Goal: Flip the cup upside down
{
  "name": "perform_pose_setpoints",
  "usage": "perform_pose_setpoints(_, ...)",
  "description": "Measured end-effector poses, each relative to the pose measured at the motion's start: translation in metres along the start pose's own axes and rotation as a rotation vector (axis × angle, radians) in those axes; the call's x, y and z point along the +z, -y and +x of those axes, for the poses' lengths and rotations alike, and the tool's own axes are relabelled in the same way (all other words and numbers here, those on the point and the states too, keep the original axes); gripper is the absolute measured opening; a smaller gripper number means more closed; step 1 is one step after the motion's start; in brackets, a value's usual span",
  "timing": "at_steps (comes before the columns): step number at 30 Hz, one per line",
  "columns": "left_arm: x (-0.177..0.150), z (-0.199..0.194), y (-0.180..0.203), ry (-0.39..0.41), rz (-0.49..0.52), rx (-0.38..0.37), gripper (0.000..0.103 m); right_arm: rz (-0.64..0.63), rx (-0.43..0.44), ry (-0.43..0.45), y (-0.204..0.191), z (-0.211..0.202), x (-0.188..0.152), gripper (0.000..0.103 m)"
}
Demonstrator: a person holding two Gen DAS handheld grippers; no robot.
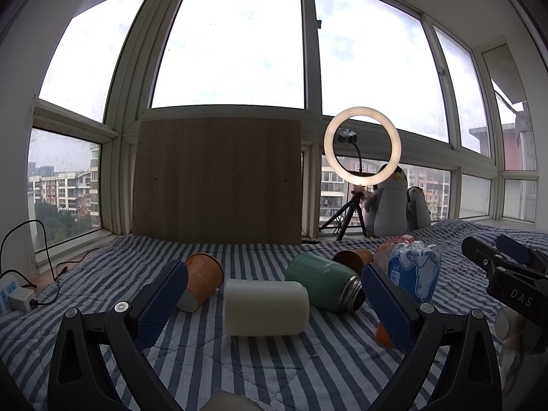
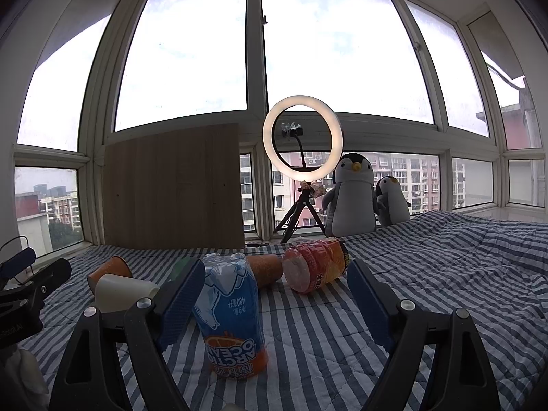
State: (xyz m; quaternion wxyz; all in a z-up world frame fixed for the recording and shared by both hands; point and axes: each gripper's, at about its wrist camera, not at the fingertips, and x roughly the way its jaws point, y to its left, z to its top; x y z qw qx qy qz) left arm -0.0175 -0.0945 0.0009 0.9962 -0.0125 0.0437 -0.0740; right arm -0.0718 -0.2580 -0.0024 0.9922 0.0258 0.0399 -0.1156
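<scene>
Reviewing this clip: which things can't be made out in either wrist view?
- Left wrist: the cream cup lies on its side; no opening shows, so its rim end is unclear.
- Left wrist: the orange object is mostly hidden behind the left gripper.
- Right wrist: the green flask is nearly all hidden behind the right gripper.

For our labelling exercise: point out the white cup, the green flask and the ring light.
white cup (image 1: 265, 308), left wrist view, on its side wall.
green flask (image 1: 318, 279), left wrist view, on its body.
ring light (image 2: 302, 138), right wrist view, on its glowing rim.
</scene>
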Motion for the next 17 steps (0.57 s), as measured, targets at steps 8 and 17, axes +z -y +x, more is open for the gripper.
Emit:
perform_pose_setpoints(8,-0.0001,0.0003,-0.0001,0.000,0.001,0.000,0.103,0.000,0.000,0.000,-0.0001,-0.0003,-0.0001,0.082)
perform_pose_setpoints(17,-0.0013,0.0010,-0.0012,-0.001,0.003,0.001,0.103,0.001,0.000,0.001,-0.0003,0.0006,0.0003,0.082)
